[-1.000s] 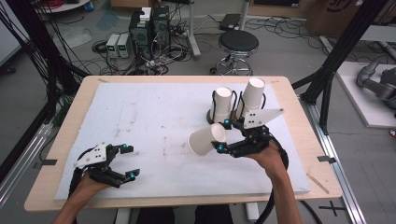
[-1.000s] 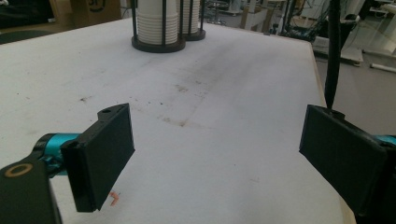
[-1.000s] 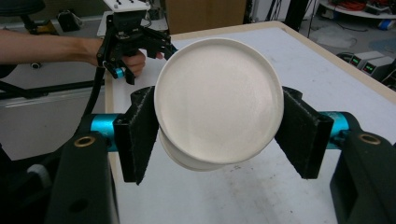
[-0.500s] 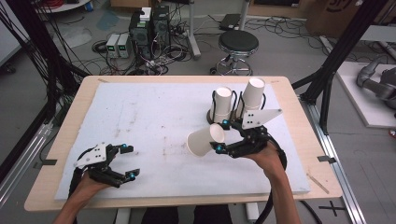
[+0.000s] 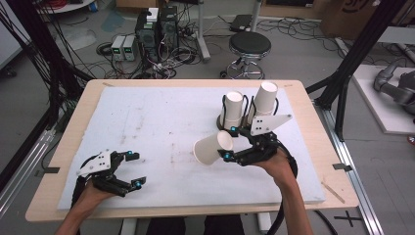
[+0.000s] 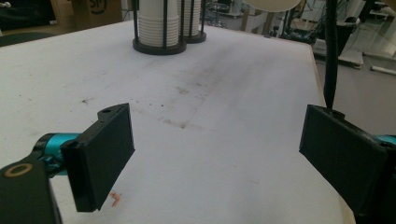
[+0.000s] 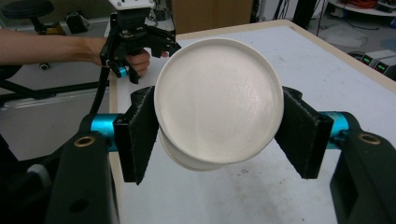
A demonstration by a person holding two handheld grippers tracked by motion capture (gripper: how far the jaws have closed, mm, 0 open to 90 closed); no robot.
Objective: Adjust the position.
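Paper cup [image 7: 218, 100] sits clamped sideways between the right claw [image 5: 229, 143] pads — squeeze harder and its thin wall may buckle. Beyond it stand the cup racks [image 5: 235, 110]; left claw [image 5: 133, 169] idles wide open, empty, well apart.

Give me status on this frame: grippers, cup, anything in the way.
Right gripper shut on paper cup, held sideways above the mat. Left gripper open, empty. Cup stacks behind; nothing in the way.

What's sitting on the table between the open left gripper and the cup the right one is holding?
Nothing visible. The left gripper is open over bare white mat, and that stretch runs clear to the paper cup clamped in the right gripper. The cup holder stands farther back, off that line.
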